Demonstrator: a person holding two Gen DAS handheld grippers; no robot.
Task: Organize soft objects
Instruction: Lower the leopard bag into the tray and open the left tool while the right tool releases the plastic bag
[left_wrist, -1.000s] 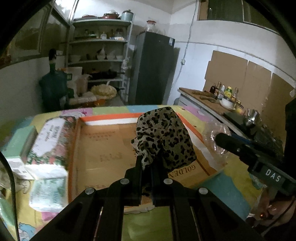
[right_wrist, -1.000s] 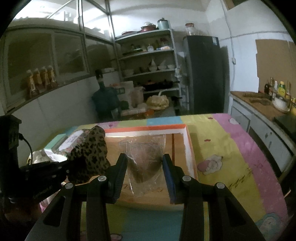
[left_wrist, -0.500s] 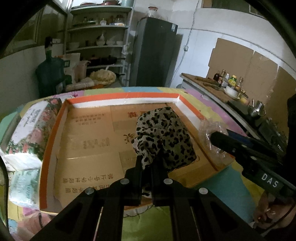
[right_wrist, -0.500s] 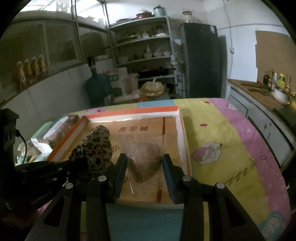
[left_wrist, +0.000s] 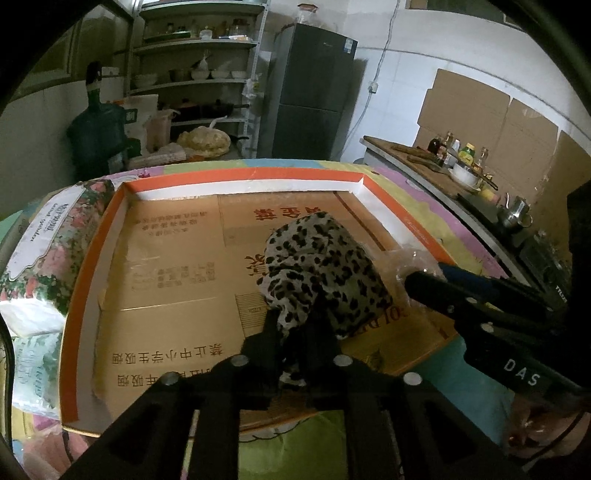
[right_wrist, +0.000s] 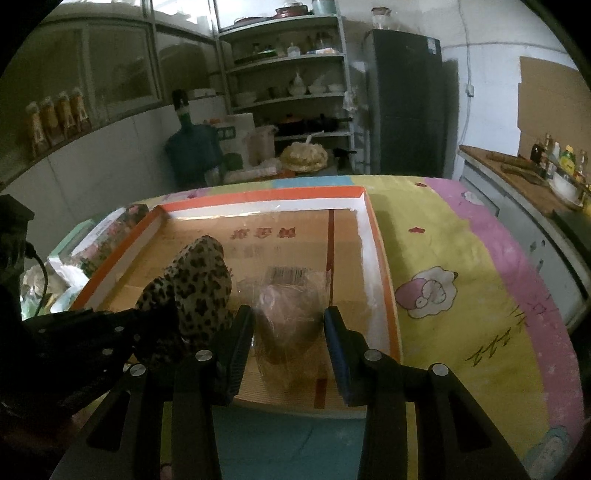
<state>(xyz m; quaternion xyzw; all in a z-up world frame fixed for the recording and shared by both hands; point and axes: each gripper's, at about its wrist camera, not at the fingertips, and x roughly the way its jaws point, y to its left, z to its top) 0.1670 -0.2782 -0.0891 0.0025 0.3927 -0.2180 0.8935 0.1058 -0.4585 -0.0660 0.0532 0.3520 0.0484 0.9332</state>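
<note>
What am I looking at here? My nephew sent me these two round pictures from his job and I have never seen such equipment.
No robot is involved: a person holds a two-finger gripper in each hand, and a fisheye camera on each looks forward along its fingers, so each picture is one hand's view.

In the left view, the left gripper is shut on a leopard-print cloth bundle. The black arm entering from the right is the other gripper.

In the right view, the right gripper holds a brownish item in a clear plastic bag between its fingers.

Both are over a shallow orange-rimmed cardboard tray that lies on a table with a colourful cartoon cloth. Floral packages lie beside the tray.
</note>
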